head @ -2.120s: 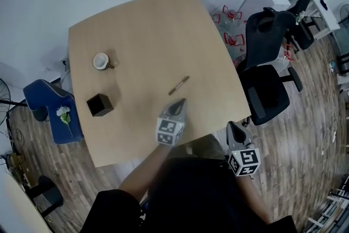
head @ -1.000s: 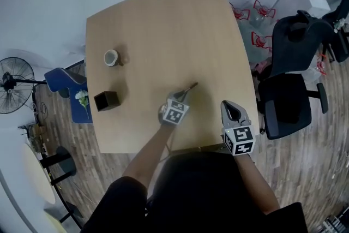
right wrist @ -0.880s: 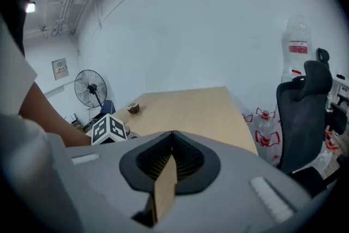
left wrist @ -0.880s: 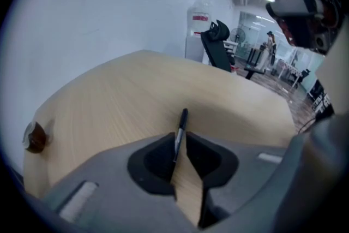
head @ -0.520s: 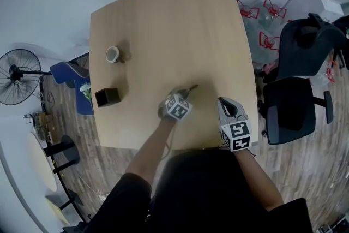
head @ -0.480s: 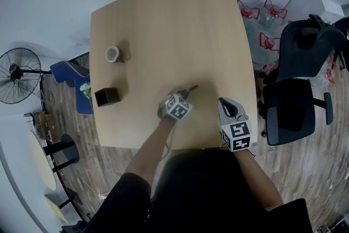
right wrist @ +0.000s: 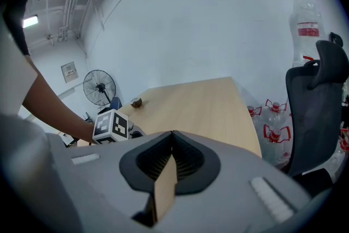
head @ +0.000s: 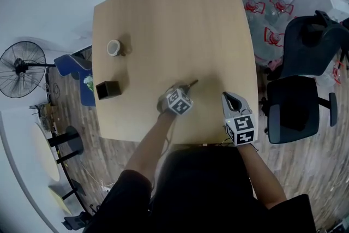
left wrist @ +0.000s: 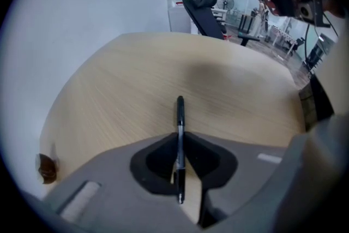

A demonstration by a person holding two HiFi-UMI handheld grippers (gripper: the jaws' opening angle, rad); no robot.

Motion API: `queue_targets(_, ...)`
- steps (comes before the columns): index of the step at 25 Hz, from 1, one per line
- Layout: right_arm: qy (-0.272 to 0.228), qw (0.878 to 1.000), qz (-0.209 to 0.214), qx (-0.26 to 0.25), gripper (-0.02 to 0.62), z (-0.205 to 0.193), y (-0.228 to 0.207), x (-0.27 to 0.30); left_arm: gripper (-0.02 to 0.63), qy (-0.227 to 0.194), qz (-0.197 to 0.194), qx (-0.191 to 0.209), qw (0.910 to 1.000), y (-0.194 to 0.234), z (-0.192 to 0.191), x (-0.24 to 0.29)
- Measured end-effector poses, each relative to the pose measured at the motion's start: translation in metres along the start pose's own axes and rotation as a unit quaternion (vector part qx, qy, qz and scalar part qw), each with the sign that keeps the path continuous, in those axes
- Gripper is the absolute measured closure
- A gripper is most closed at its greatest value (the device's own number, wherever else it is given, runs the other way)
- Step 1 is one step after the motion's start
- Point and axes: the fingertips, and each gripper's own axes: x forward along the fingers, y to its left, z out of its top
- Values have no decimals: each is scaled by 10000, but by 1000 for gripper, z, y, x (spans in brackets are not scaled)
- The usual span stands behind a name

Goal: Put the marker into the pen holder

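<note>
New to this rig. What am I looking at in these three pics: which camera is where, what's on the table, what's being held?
There is no robot here: a person holds a pair of hand tongs in each hand. The top-down picture comes from a camera on the person's head. The other two come from cameras riding on each pair, looking along its jaws. On the wooden table sit a dark square pen holder and a small cup. The left tongs are shut on a black marker, which sticks out ahead of the jaws. The right tongs are shut and empty, by the table's near edge.

Matt pale wood table, glossy black marker
</note>
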Motion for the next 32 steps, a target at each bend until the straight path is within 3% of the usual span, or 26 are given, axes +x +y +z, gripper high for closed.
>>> queue_targets(9, 73, 9997, 227, 48, 592, -27, 6, 21, 561, 117, -143, -172, 9997, 0, -11, -2)
queue_targets(13, 115, 9992, 370, 24, 592, -36, 23, 26, 563, -68, -81, -662, 9978, -7, -32, -25)
queue_targets(17, 150, 9989, 444, 9, 592, -39, 34, 34, 563, -593, 118, -1272, 9900, 1, -43, -51)
queue_targets(19, 162, 9988, 457, -76, 592, -38, 45, 36, 563, -1021, 230, -1750, 9790, 6, -49, -71)
queue_targets(22, 140, 9985, 463, -258, 592, -28, 68, 41, 563, -1754, 490, -2395, 9537, 20, -64, -111)
queue_targets(27, 42, 9971, 489, -588, 592, -7, 125, 53, 561, -2673, 1040, -3040, 9085, 39, -112, -186)
queue_targets(32, -39, 9944, 548, -904, 592, 8, 208, 59, 561, -3508, 1443, -3362, 8620, 47, -166, -266)
